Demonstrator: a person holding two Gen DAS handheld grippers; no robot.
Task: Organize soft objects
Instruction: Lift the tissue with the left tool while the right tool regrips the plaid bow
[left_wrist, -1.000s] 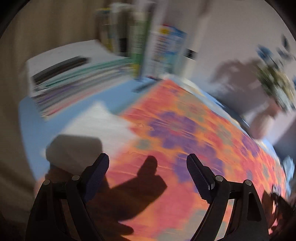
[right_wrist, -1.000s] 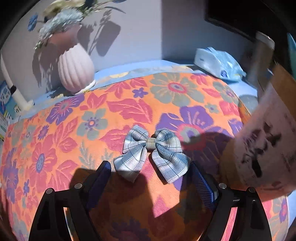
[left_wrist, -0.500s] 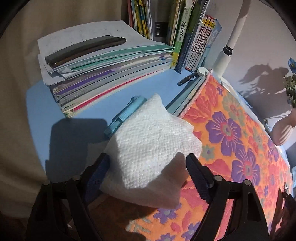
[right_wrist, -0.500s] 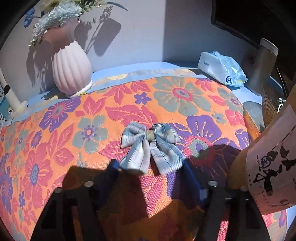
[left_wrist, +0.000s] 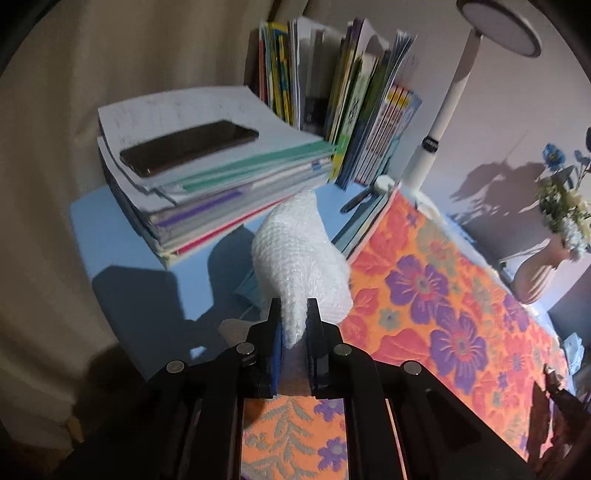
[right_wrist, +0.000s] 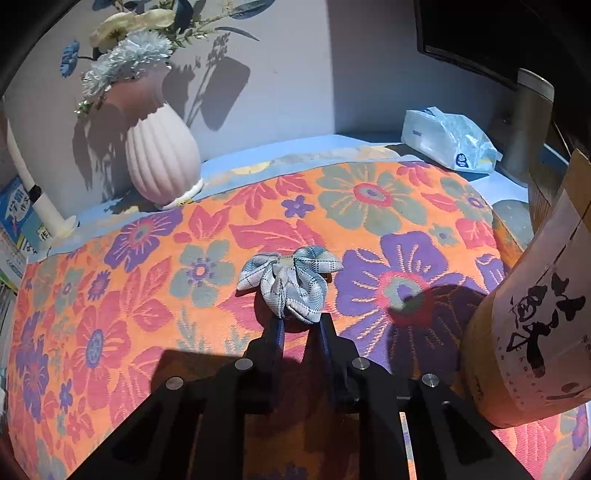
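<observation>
A white quilted paper towel (left_wrist: 299, 254) stands bunched up at the left edge of the orange floral cloth (left_wrist: 443, 295), over the blue table. My left gripper (left_wrist: 294, 306) is closing on its near end and the pads press it from both sides. In the right wrist view a small blue-grey plaid bow (right_wrist: 291, 277) lies crumpled on the floral cloth (right_wrist: 110, 314). My right gripper (right_wrist: 301, 319) is closing on the bow's lower loops, which are squeezed together between the pads.
A stack of notebooks with a dark phone (left_wrist: 188, 147) on top, upright books (left_wrist: 347, 110) and a white lamp pole (left_wrist: 447, 110) stand behind the towel. A pink vase (right_wrist: 162, 162), a tissue pack (right_wrist: 447, 140) and a tan printed cylinder (right_wrist: 528, 325) border the cloth.
Both grippers went from wide open to closed. The left swung over to the towel and pinched it up into a peak. The right squeezed the flat bow into a bunch.
</observation>
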